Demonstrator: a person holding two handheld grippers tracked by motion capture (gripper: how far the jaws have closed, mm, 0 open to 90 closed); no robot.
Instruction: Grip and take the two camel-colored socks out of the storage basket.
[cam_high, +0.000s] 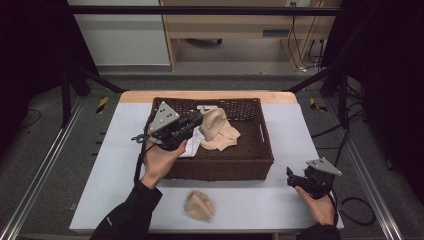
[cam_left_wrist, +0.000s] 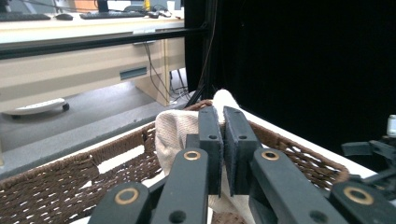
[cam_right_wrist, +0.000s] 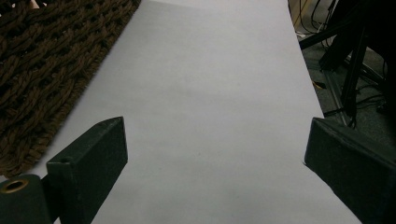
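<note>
From the high view we see the left gripper (cam_high: 200, 119) clamped on a beige cloth (cam_high: 216, 129), lifted and draping over the wicker basket (cam_high: 250, 167); a second beige cloth (cam_high: 199, 205) lies crumpled on the table (cam_high: 250, 200) at six o'clock of the basket. In the left gripper view we catch ribbed cream fabric pinched between near-closed jaws. In the right gripper view, the right gripper (cam_right_wrist: 215, 158) gapes wide over bare table.

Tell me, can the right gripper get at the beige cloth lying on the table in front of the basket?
Probably yes. The right gripper is open and holds nothing, and the cloth lies alone on the table, with bare surface between them. The basket stands behind that path.
</note>
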